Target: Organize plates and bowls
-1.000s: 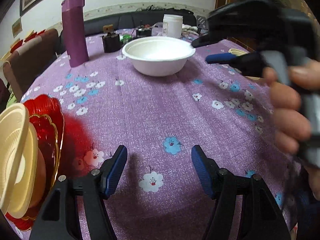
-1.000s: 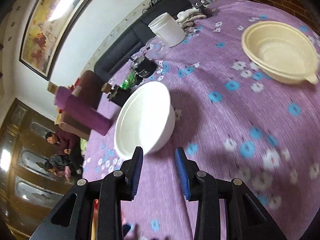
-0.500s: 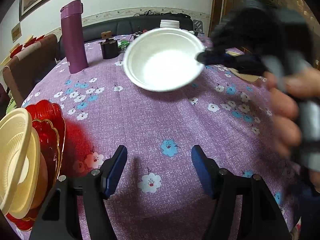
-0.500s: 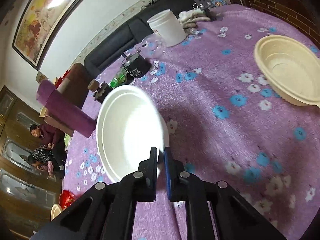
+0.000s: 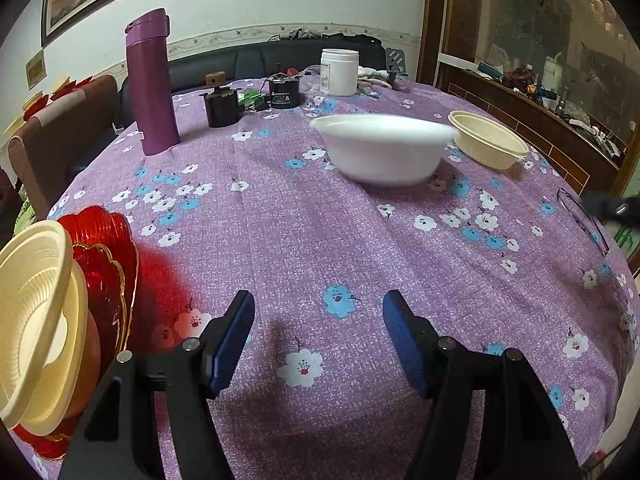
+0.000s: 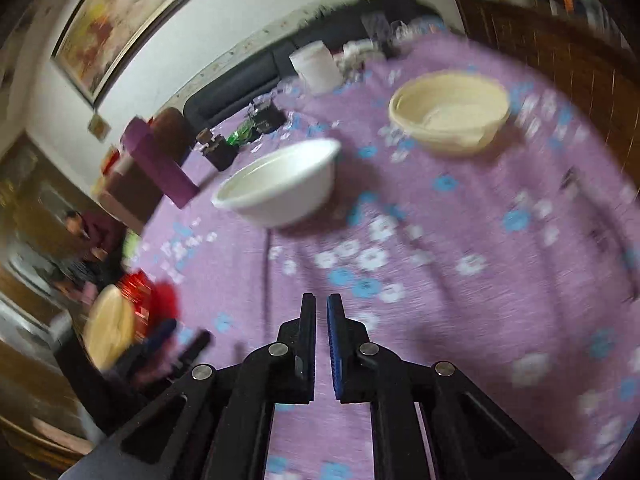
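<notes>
My right gripper [image 6: 321, 312] has its jaws pressed together on nothing. The white bowl [image 5: 384, 148], smooth, round and motion-blurred, sits on the purple floral tablecloth [image 5: 320, 240] near a ribbed cream bowl [image 5: 486, 145]. My left gripper [image 5: 318, 332] is spread wide over bare cloth, empty. At its left edge: cream dishes [image 5: 36, 320] nested against scalloped glossy red plates [image 5: 106, 256].

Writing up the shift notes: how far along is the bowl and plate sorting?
Done: a stack of cream and red dishes stands at the table's left edge. In hand: nothing; the left tool is open, the right tool shut and empty. Left: white bowl, cream bowl.
</notes>
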The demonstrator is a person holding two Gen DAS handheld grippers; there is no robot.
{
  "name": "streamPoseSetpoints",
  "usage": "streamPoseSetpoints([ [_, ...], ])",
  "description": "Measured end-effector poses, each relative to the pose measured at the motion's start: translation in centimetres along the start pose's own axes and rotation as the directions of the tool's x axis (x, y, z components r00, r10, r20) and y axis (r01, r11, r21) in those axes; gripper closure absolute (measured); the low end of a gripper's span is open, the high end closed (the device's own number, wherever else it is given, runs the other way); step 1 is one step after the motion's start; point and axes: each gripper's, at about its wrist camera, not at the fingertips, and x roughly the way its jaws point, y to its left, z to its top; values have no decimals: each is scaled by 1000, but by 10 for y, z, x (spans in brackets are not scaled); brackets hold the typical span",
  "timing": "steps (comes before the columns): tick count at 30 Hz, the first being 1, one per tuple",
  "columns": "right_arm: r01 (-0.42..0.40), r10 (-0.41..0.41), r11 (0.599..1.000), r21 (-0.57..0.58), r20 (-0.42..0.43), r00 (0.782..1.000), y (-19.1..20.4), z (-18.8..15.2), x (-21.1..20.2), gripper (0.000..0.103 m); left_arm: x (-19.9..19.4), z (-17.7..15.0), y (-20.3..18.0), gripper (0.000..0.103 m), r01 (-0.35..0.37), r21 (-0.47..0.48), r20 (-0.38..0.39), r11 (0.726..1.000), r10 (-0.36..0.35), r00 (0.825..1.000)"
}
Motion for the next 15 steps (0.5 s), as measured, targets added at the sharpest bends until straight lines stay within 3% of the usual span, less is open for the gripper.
streamPoseSetpoints([
  [1,72,-68,995,-70,56,996,9,-1,-13,95,0,0,0,37,-2,-2,0,1000,2,1000],
  [4,182,-149,966,-182,181,972,30,0,-40,95,-1,-1,1,37,-3,-4,0,1000,3,1000],
  [7,255,-202,940,-227,232,951,42,2,-50,92,-1,-1,1,37,-4,-3,0,1000,4,1000],
  [11,215,-175,957,-196,206,963,36,5,-51,85,-2,-1,1,37,-1,1,4,1000,1,1000],
  [15,220,-182,969,-116,272,945,29,11,-72,82,-2,-2,0,37,1,6,5,1000,-1,1000],
])
